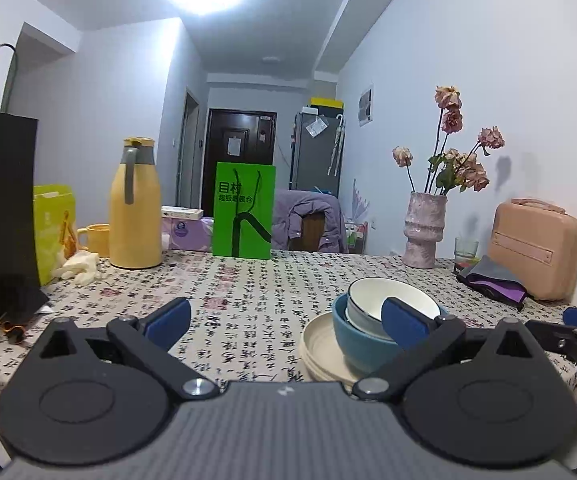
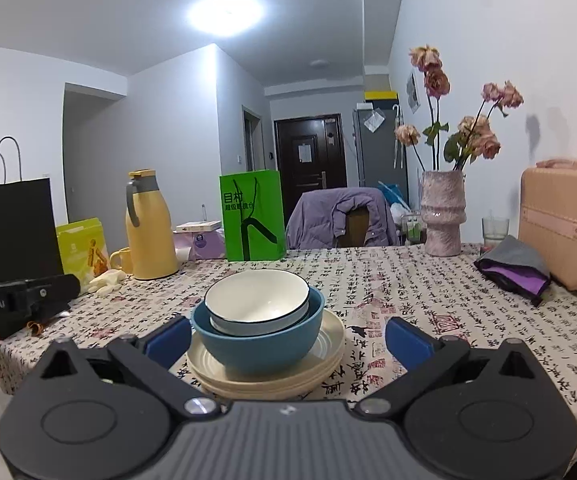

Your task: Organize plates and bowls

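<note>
A white bowl (image 2: 259, 298) sits nested in a blue bowl (image 2: 258, 338) atop stacked cream plates (image 2: 330, 350).

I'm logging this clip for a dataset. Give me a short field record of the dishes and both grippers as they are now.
stack: white bowl nested in blue bowl, on cream plates
plates: several, stacked; count unclear
surface: tablecloth with calligraphy print
left gripper: open, empty, stack to its right
right gripper: open, empty, stack between its fingers, untouched
nearby: yellow jug, green bag, vase
</note>
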Motion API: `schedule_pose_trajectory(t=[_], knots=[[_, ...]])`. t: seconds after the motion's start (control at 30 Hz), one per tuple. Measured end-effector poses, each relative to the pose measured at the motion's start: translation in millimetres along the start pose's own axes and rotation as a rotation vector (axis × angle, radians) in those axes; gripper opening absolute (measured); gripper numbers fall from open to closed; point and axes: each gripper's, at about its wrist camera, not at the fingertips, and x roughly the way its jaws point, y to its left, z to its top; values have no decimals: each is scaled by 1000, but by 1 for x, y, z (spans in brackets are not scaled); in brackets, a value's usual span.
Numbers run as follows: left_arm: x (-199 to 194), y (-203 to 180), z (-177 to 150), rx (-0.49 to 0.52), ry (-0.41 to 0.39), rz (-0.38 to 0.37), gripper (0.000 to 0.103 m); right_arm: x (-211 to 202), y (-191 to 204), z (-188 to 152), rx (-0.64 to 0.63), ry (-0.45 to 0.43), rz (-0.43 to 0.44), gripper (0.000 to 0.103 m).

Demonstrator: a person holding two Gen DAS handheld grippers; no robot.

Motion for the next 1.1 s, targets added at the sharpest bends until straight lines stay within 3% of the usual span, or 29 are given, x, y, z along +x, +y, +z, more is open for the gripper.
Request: schedule_pose_trajectory(t=[0.4, 1.1], knots=[[-32, 27, -13, -23, -34, 53, 103, -6, 9, -8, -6, -10, 45, 103], [-27, 30, -20, -2, -5, 45, 103, -3, 0, -15, 23, 3, 18, 103]])
